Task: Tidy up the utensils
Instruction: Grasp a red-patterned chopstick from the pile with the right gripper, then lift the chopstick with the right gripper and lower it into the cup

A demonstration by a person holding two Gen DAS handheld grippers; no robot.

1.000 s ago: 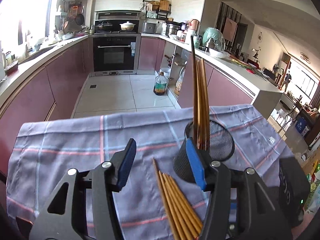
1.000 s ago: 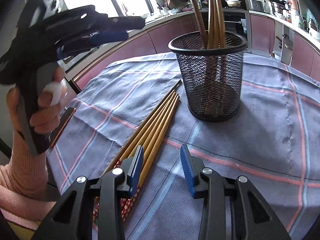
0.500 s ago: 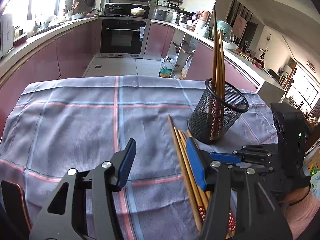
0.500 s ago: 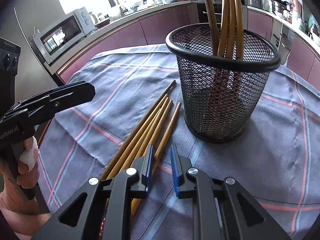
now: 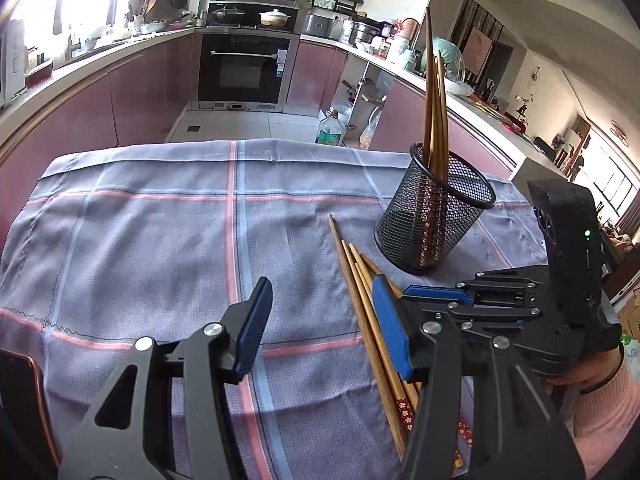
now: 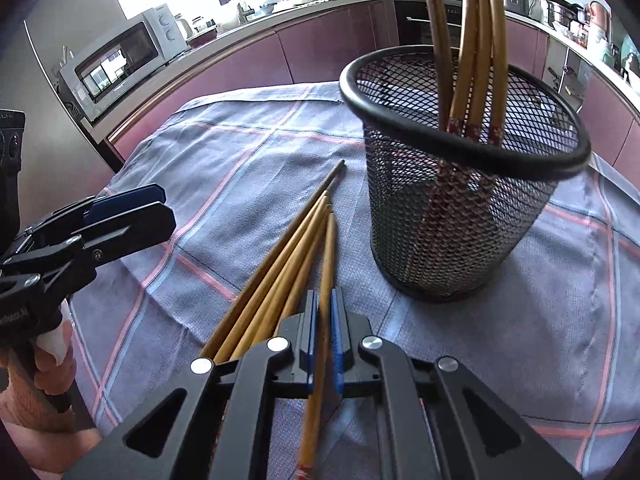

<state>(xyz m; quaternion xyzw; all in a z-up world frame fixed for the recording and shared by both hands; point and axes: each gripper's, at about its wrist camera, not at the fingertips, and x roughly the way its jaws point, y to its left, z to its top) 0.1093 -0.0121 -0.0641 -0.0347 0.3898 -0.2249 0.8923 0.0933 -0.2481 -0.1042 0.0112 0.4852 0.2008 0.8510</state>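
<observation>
A black mesh cup (image 6: pixel 460 200) stands on the checked cloth and holds several chopsticks upright; it also shows in the left wrist view (image 5: pixel 434 224). Several loose wooden chopsticks (image 6: pixel 280 272) lie in a bundle on the cloth to its left. My right gripper (image 6: pixel 325 312) is shut on one chopstick (image 6: pixel 329 248) at the bundle's right side; the gripper also shows in the left wrist view (image 5: pixel 432 292). My left gripper (image 5: pixel 320 324) is open and empty above the cloth, left of the bundle (image 5: pixel 368 304); it also shows in the right wrist view (image 6: pixel 132 208).
The grey-blue checked cloth (image 5: pixel 160 232) covers the table. A microwave (image 6: pixel 120 56) stands on the counter behind the table. Kitchen counters, pink cabinets and an oven (image 5: pixel 244 68) lie beyond the far table edge. A dark object (image 5: pixel 20 392) sits at the cloth's near left corner.
My right gripper moved down to the bundle and its jaws closed on one chopstick. My left gripper drew back and lower, staying open.
</observation>
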